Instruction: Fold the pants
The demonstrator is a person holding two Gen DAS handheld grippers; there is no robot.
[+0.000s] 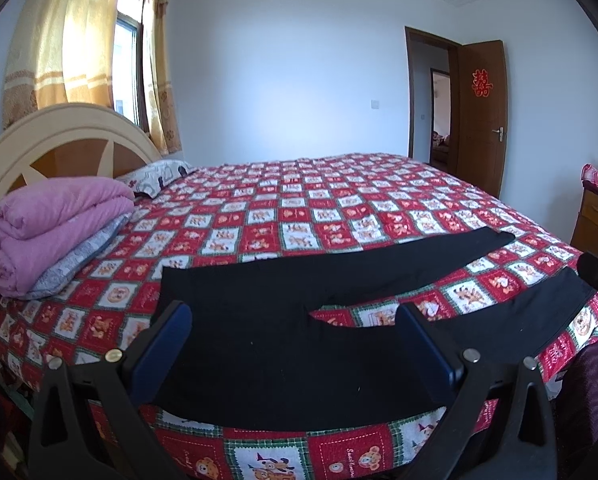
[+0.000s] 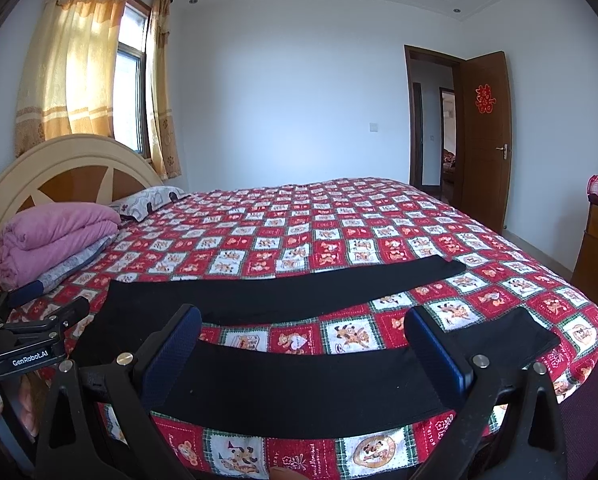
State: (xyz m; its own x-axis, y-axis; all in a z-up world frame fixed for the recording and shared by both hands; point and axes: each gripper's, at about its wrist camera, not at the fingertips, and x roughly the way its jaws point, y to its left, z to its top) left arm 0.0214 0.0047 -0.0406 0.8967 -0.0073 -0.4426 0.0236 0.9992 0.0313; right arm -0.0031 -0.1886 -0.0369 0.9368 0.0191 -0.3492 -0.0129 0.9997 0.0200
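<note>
Daylight pours in through the window (image 1: 129,60) at the left, making the curtains (image 1: 65,36) glow yellow. The wall (image 2: 291,92) beside it looks bluish and evenly lit. Heavy fisheye bending with dark corners; black pants (image 1: 283,320) lose all detail.

Pink quilt (image 1: 55,224) near headboard (image 1: 59,136) on red patterned bedspread (image 1: 299,208), door (image 1: 481,116) open

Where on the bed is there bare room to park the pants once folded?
Free: the wide stretch of bedspread beyond the pants, out to the far edge, and the wedge between the two legs. Crowded: the headboard end, with the pink quilt and pillow.
</note>
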